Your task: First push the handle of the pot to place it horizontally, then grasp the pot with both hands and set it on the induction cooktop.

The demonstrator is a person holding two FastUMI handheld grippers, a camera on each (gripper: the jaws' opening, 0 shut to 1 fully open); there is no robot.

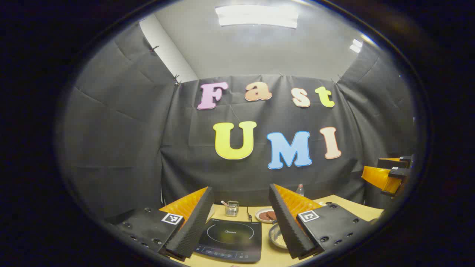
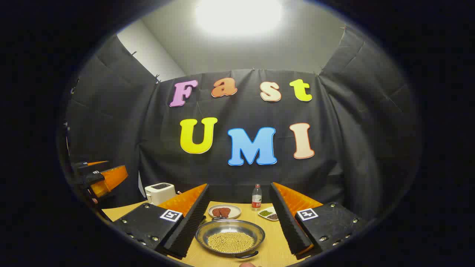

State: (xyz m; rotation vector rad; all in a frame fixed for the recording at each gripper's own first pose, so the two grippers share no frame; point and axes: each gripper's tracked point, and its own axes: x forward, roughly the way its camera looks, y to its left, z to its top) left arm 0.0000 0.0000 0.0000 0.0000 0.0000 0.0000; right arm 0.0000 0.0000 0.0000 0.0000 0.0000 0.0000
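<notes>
Looking along your left gripper (image 1: 237, 222), you have both fingers spread wide with nothing between them, held above the table (image 1: 352, 207). The cooktop (image 1: 230, 239) lies straight ahead between the fingers, and the pot (image 1: 277, 235) sits just to the right of the cooktop, half hidden by your own right-hand finger. Behind the cooktop stand a small glass jar (image 1: 232, 208) and a plate of brown food (image 1: 266, 215). Your other gripper (image 1: 389, 176) floats well to the right of the cooktop.

In the right gripper view, your right gripper (image 2: 237, 226) is also wide open and empty, with the pot (image 2: 230, 233), filled with small yellow beads, centred between the fingers. One handle (image 2: 245, 255) shows at the pot's near rim and another (image 2: 220, 218) at its far rim, so I judge the handles run near-to-far, not sideways. Behind the pot are a plate (image 2: 224, 211), a bottle (image 2: 256, 197) and a small dish (image 2: 269, 214); a toaster (image 2: 160, 192) stands far left of the pot. Lower one finger beside the near handle and nudge slowly, so the pot turns without spilling beads
</notes>
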